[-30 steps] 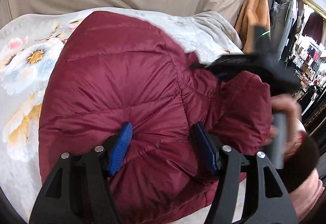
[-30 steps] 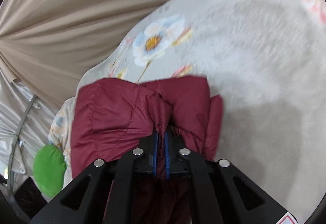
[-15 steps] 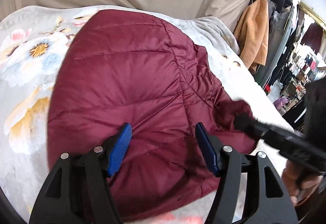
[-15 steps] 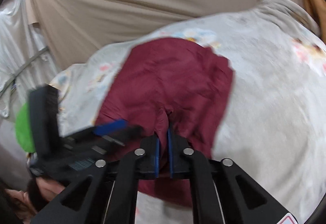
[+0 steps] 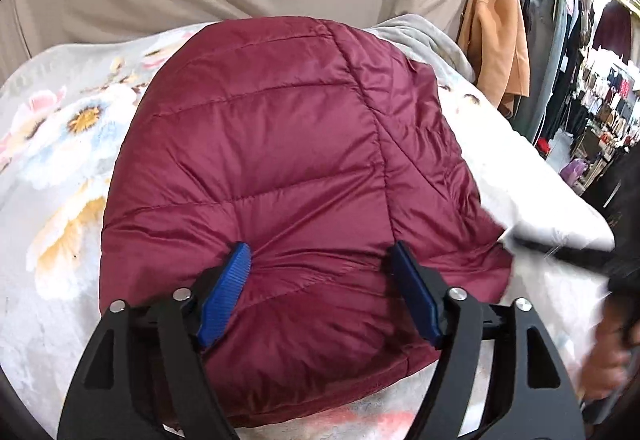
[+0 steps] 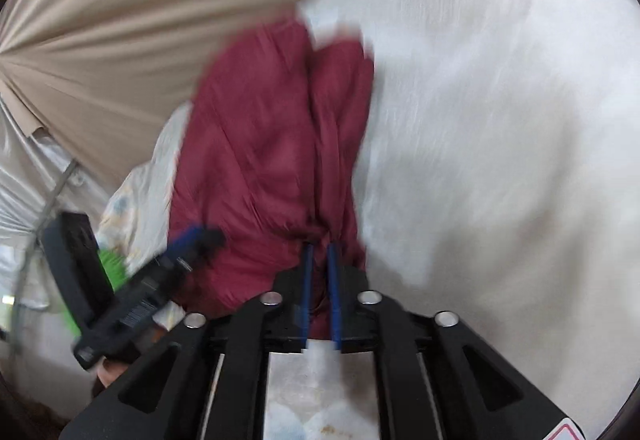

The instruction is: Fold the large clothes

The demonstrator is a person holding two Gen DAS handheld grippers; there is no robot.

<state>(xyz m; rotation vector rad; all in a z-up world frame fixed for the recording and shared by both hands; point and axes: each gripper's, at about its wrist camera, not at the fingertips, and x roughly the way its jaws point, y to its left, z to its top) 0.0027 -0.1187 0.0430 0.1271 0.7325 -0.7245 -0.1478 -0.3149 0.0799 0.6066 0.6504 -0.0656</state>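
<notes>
We've got the right tongs [image 6: 319,252] clenched on a bunched edge of the maroon puffer jacket [image 5: 280,168], which runs straight ahead on the bed [image 5: 60,168], while the left tongs [image 5: 320,264], just opened wider, straddle its near hem unclamped.

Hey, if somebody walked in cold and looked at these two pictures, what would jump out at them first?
The dark red puffer jacket, spread across the flowery blanket, fills the left view. The left tongs, which have just been opening, straddle its near part with blue pads wide apart. In the blurred right view, the right tongs pinch a bunched bit of it.
</notes>
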